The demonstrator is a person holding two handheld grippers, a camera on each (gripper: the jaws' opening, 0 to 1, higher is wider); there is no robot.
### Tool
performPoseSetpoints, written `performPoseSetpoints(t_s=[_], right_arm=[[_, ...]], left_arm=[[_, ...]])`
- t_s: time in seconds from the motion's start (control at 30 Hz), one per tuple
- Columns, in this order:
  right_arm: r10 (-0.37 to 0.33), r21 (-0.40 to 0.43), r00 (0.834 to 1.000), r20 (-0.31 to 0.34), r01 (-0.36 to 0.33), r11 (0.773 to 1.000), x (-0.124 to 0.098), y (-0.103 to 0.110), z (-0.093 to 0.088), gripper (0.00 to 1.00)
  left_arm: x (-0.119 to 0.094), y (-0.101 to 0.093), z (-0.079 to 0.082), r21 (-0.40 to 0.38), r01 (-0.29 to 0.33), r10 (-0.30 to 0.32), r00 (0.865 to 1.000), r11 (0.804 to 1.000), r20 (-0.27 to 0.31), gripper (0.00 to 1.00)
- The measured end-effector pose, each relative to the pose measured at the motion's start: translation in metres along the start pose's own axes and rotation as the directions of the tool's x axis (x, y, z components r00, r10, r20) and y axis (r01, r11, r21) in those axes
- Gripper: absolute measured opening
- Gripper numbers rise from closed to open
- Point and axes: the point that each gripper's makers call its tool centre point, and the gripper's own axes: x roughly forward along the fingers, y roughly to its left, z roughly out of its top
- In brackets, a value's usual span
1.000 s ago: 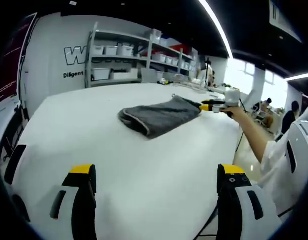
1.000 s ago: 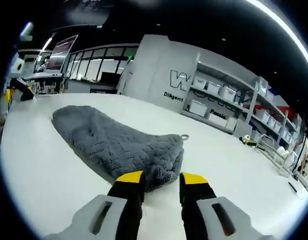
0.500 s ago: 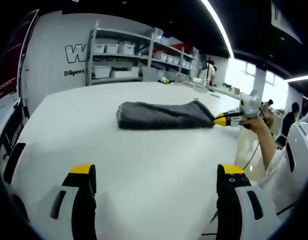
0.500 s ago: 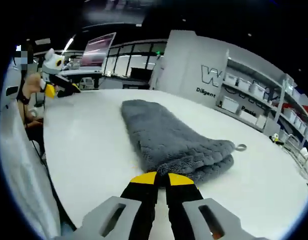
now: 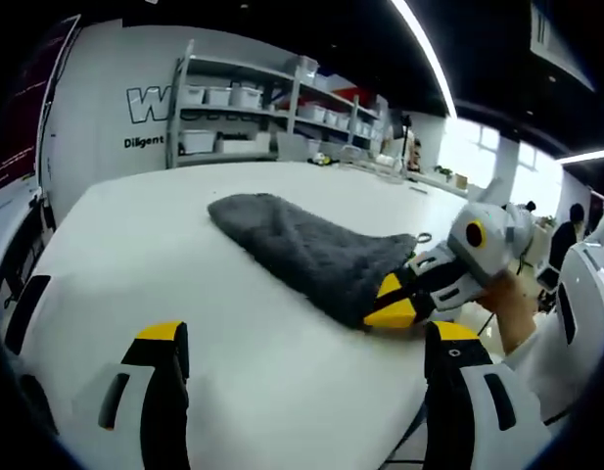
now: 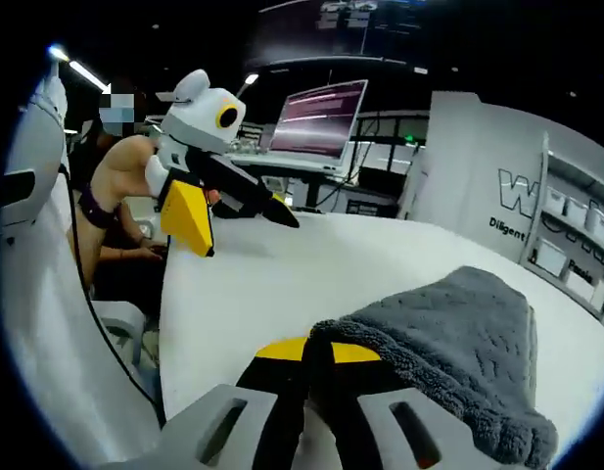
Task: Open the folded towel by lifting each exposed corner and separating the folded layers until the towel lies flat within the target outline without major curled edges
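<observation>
Your grey towel [image 5: 306, 250] lies folded on the white counter [image 5: 184, 264], stretching from mid-counter toward your right side; a small metal ring [image 5: 422, 237] sticks out at its near end. In the right gripper view the same towel [image 6: 458, 343] is bunched and its plush corner is lifted off the counter [image 6: 311, 274], draped over the yellow tips.

Your right hand-held gripper [image 6: 309, 350] has its jaws together, clamped on that towel corner. From the left gripper view you see it [image 5: 392, 302] coming in from the right, angled low toward the counter, with your hand [image 5: 504, 304] behind its grey body.

Your left hand-held gripper [image 5: 302, 343] hovers over the near part of the counter with jaws wide apart, holding nothing, well apart from the towel. In the right gripper view it [image 6: 199, 220] hangs above the far counter edge, tilted downward.

Around you: a metal shelving rack [image 5: 253, 108] with white storage bins stands against the back wall, which carries a large "W" [image 5: 145, 103] and beneath it small writing starting "Diligent" [image 5: 145, 143]. A lit monitor [image 6: 321, 117] with lines of text sits beyond the counter, too small to read. A ceiling light strip [image 5: 429, 54] runs overhead. Nothing stands between either gripper and the towel.
</observation>
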Motion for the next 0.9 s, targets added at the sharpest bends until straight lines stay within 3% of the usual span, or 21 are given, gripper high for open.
performPoseSetpoints(t_s=[0.1, 0.23, 0.37, 0.43, 0.5, 0.57, 0.67, 0.73, 0.77, 0.8, 0.9], right_arm=[[0.02, -0.011, 1.0, 0.011, -0.02, 1.0, 0.007, 0.006, 0.005, 0.03], [0.036, -0.035, 0.999, 0.036, -0.035, 0.999, -0.014, 0.007, 0.005, 0.04], [-0.017, -0.044, 0.993, 0.114, 0.023, 0.999, -0.062, -0.01, 0.016, 0.16], [-0.088, 0.011, 0.976, 0.201, 0.088, 0.996, -0.099, -0.029, 0.028, 0.22], [-0.143, 0.039, 0.963, 0.23, 0.138, 0.99, -0.122, -0.042, 0.032, 0.29], [-0.278, 0.027, 0.937, 0.212, 0.279, 0.96, -0.16, -0.07, 0.028, 0.36], [-0.395, 0.002, 0.907, 0.145, 0.399, 0.917, -0.197, -0.093, 0.014, 0.52], [-0.431, 0.03, 0.893, 0.126, 0.431, 0.902, -0.207, -0.1, 0.009, 0.7], [-0.463, 0.082, 0.88, 0.105, 0.456, 0.886, -0.218, -0.107, 0.002, 0.79], [-0.47, 0.109, 0.878, 0.094, 0.46, 0.881, -0.222, -0.109, -0.002, 0.89], [-0.491, 0.152, 0.869, 0.066, 0.477, 0.866, -0.229, -0.112, -0.011, 0.97]], left_arm=[[-0.004, 0.003, 0.0, -0.004, -0.016, 0.016, 1.0, 1.0, 0.002, 0.99], [-0.007, 0.005, 0.0, -0.003, -0.031, 0.031, 1.0, 1.0, 0.0, 0.99], [-0.006, 0.005, 0.004, 0.003, -0.03, 0.03, 1.0, 1.0, 0.009, 0.99], [-0.004, 0.005, 0.006, 0.007, -0.026, 0.026, 1.0, 1.0, 0.01, 0.99], [-0.002, 0.005, 0.006, 0.008, -0.023, 0.023, 1.0, 1.0, 0.011, 0.99], [-0.001, 0.007, 0.007, 0.009, -0.023, 0.023, 1.0, 1.0, 0.01, 0.99], [0.0, 0.007, 0.007, 0.009, -0.021, 0.021, 1.0, 1.0, 0.01, 0.99], [0.0, 0.007, 0.007, 0.01, -0.02, 0.02, 1.0, 1.0, 0.009, 0.99], [0.0, 0.006, 0.008, 0.013, -0.018, 0.018, 1.0, 1.0, 0.008, 0.99], [0.0, 0.006, 0.008, 0.013, -0.016, 0.016, 1.0, 1.0, 0.009, 0.99], [-0.001, 0.005, 0.008, 0.015, -0.014, 0.014, 1.0, 1.0, 0.009, 0.99]])
